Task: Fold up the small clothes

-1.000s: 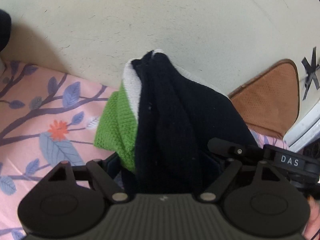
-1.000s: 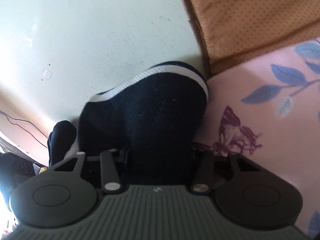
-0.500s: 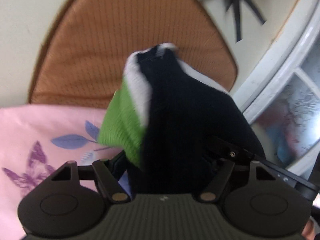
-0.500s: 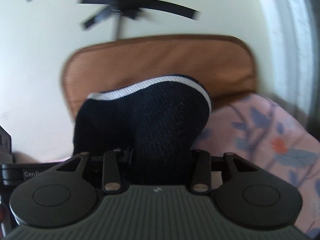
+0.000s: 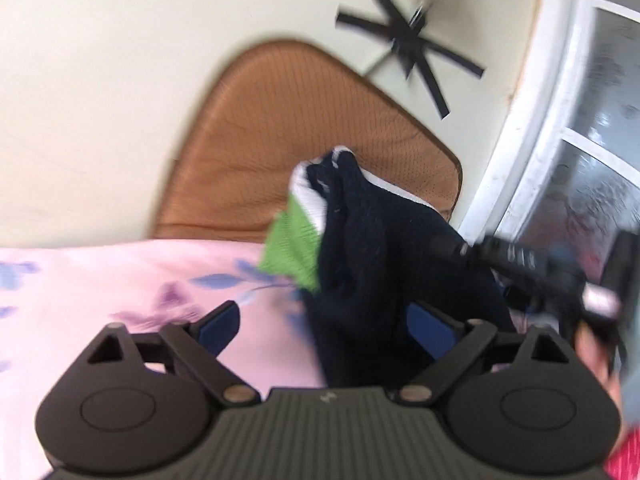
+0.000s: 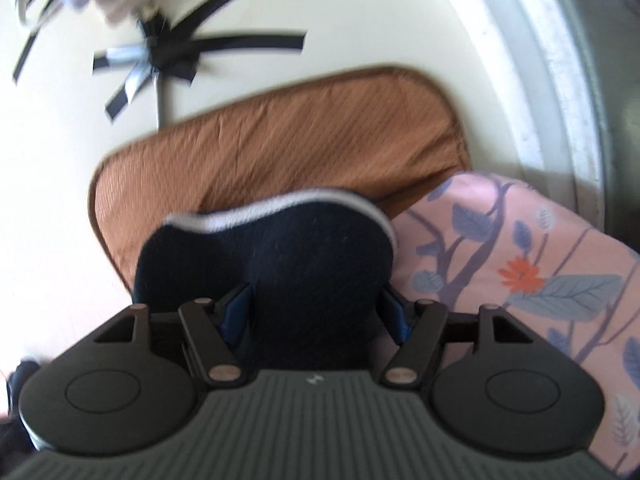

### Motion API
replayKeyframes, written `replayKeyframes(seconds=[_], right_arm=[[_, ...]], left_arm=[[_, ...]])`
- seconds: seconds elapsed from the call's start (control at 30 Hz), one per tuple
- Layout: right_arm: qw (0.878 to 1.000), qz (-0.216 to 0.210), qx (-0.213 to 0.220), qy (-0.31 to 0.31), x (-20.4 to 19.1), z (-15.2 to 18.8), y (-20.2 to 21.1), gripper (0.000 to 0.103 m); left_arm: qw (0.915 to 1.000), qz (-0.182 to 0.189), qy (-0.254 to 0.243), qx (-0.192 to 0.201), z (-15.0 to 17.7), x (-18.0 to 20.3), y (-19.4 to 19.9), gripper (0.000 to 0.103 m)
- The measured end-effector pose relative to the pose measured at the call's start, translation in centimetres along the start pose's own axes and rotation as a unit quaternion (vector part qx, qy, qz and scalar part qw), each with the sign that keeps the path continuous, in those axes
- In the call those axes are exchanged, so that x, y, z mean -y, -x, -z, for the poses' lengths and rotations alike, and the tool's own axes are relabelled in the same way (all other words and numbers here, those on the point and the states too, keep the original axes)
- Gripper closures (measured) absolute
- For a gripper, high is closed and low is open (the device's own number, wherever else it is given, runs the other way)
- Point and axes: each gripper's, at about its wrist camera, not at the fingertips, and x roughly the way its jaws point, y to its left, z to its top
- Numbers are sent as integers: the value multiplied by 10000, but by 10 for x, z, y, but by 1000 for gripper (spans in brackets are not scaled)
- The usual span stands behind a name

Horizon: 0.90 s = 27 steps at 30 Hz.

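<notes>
Navy sock [image 5: 376, 264], green and white at its edge, hung against the right finger of the wide-apart left hand-held gripper [image 5: 324, 320]. Right hand-held gripper [image 6: 316, 312] was clamped on its other end, above the pink bedsheet [image 6: 520, 248], with a brown cushion [image 6: 280, 140] ahead.

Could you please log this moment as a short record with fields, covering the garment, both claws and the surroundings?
garment: dark navy knit piece with white trim and a green patch, bunched
left claw: open; the garment lies against its right finger only
right claw: shut on the garment, with its white-edged hem on top
surface: pink floral sheet
background: brown cushion against a cream wall, black tape star, white window frame
image quality: motion-blurred
</notes>
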Motion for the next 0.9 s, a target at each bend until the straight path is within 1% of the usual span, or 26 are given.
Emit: replayKeyframes(seconds=[0.03, 0.07, 0.17, 0.2, 0.33, 0.43, 0.47, 0.53, 0.6, 0.67, 0.73, 0.83, 0.9], right_arm=[[9998, 21, 194, -20, 0, 1, 7, 29], [9993, 92, 353, -4, -1, 3, 12, 28], [9957, 643, 545, 372, -17, 6, 24, 28], [9945, 698, 578, 518, -25, 9, 32, 28], [9949, 421, 360, 838, -61, 33, 75, 28], [9959, 200, 76, 879, -85, 65, 113, 27], [9959, 149, -52, 894, -93, 80, 127, 26], [9955, 104, -244, 912, -106, 109, 149, 19], [9954, 137, -307, 901, -114, 133, 167, 18], [9950, 326, -351, 877, -125, 153, 178, 17], [9951, 488, -367, 779, -131, 166, 185, 17], [9953, 636, -405, 606, -132, 178, 190, 17], [9938, 776, -334, 724, -136, 185, 192, 16]], left_arm=[[9999, -74, -105, 23, 7, -4, 16, 6], [9996, -154, -216, 10, 17, -8, 32, 6], [9981, -397, -475, 38, 43, -24, 77, 5], [9972, -507, -556, 51, 46, -27, 92, 4], [9925, -963, -758, 12, 70, -38, 129, 0], [9923, -1044, -670, -1, 91, -43, 151, 0], [9924, -1050, -646, 8, 97, -44, 156, 0], [9918, -1110, -635, 80, 105, -45, 166, 0], [9908, -1195, -611, 173, 108, -46, 173, 0], [9889, -1331, -645, 111, 109, -47, 174, 0], [9876, -1401, -711, 49, 112, -47, 176, 0], [9850, -1519, -814, 69, 117, -46, 180, 0], [9839, -1576, -846, 73, 119, -45, 183, 0]])
